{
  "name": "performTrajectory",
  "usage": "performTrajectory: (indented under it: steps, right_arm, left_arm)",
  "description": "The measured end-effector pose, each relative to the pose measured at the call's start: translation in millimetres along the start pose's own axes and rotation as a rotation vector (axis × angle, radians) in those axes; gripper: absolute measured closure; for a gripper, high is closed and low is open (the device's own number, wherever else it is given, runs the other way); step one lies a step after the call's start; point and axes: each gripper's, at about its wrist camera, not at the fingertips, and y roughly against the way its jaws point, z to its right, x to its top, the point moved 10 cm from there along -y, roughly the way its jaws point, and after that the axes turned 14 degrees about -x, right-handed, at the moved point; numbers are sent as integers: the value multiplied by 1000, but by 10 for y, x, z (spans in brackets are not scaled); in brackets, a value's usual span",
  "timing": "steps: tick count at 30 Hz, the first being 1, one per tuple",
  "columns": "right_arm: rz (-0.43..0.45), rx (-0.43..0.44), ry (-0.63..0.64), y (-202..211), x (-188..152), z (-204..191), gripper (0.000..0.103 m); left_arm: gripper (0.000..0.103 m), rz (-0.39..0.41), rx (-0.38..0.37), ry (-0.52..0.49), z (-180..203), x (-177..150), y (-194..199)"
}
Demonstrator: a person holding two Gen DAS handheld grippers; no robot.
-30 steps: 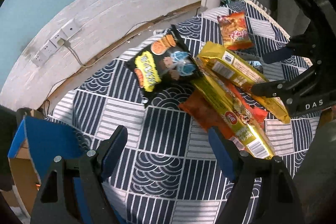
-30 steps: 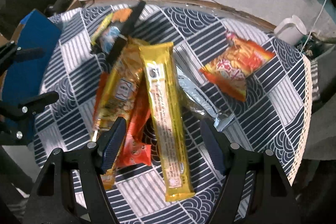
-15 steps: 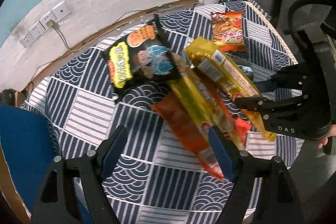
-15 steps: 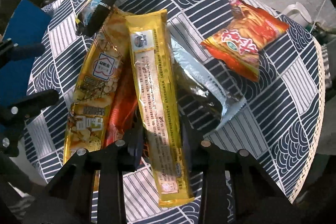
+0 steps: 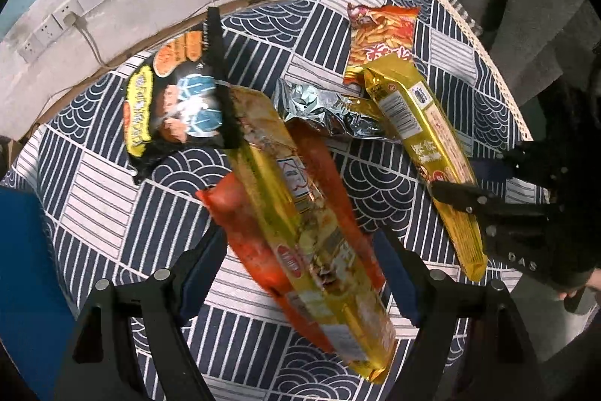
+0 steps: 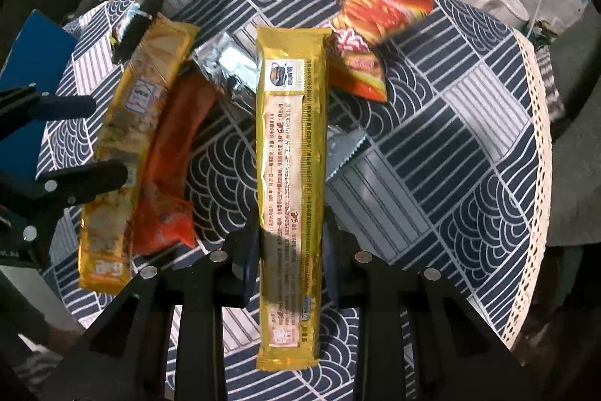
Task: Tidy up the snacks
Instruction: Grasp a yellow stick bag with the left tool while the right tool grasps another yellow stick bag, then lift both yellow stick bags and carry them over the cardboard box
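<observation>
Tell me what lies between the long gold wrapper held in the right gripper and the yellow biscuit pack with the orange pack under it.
A crumpled silver foil wrapper, plain in both wrist views.

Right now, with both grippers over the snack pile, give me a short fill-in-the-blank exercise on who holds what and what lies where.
1. The right gripper is shut on the long ____ packet.
2. The left gripper is ____, its fingers on either side of the yellow biscuit packet and the orange packet beneath it.
3. The crumpled wrapper between the two long packets is ____ in colour.
4. The black snack bag lies on a ____ tablecloth with a wave pattern.

Missing words: gold; open; silver; navy and white
</observation>
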Motion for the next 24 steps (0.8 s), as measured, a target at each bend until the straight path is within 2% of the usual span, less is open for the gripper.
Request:
performTrajectory:
  steps: [7,9,10,13,19,24]
  right_arm:
    - [6,13,-31,-100,103,-78,70]
    - [-1,8,-31,-163,107,-92,70]
    - [-3,5,-29,-172,108,-119,70]
    - [-7,-8,-19,-205,102,-169,72]
    - [6,-6,-19,-94,130,-249,72]
    - [9,-10,-42,14,139,-186,72]
  left_arm:
    - [22,9,-3,42,-5,16,-98]
    - [36,14,-9,49,-17,7,-107]
    - [49,8,-11,53,-30,-13,-111]
    - [62,16,-45,73,-29,-43,-117]
    - [76,13,-32,35,-29,-158,1]
    - [76,-5,-18,5,-47,-332,115]
